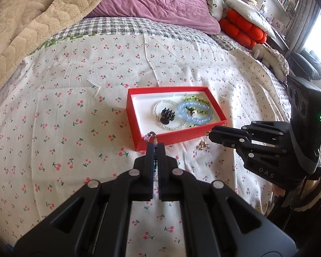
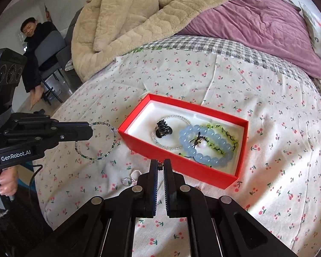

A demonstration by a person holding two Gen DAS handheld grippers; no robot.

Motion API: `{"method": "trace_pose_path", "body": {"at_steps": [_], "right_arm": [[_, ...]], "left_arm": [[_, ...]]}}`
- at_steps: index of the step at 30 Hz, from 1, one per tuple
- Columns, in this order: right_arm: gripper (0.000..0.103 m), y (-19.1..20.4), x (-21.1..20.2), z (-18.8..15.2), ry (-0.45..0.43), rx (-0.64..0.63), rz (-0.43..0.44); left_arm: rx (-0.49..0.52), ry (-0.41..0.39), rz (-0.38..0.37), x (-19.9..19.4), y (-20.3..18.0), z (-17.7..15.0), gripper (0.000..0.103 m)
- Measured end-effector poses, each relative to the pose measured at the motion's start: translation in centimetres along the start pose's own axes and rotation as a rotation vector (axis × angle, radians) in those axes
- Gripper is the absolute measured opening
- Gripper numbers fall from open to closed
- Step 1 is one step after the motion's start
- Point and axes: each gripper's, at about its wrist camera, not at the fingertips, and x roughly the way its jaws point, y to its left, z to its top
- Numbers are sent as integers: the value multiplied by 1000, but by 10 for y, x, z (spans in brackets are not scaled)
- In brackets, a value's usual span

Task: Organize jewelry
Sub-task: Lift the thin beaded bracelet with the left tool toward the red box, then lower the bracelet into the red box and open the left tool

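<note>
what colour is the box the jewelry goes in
The box is red outside with a white lining; the right wrist view shows it best.

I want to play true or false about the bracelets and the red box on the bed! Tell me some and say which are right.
1. The red box has a lid on it. False: it is open, with jewelry showing inside.
2. A blue bead bracelet lies inside the box. True.
3. The left gripper holds a thin beaded bracelet that hangs outside the box. True.
4. The black hair claw lies on the cherry-print sheet. False: it sits in the box, on a clear bead bracelet.
5. The right gripper is wide open. False: its jaws are closed, with something small pinched at the tips.
6. Small silver rings lie on the sheet beside the box. True.
</note>
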Motion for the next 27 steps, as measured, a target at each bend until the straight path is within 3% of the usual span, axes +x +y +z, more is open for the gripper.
{"method": "trace_pose_path", "body": {"at_steps": [7, 10, 18, 27], "right_arm": [[5, -20, -10, 15, -40, 56, -14], [5, -28, -12, 19, -50, 82, -16], [5, -41, -9, 21, -44, 114, -23], [5, -46, -6, 22, -40, 121, -22]], "left_arm": [[-36, -38, -34, 6, -6, 29, 3], [-38, -49, -2, 15, -7, 39, 3], [-92, 5, -6, 54, -1, 50, 3], [-159, 53, -142, 70, -4, 49, 4]]}}
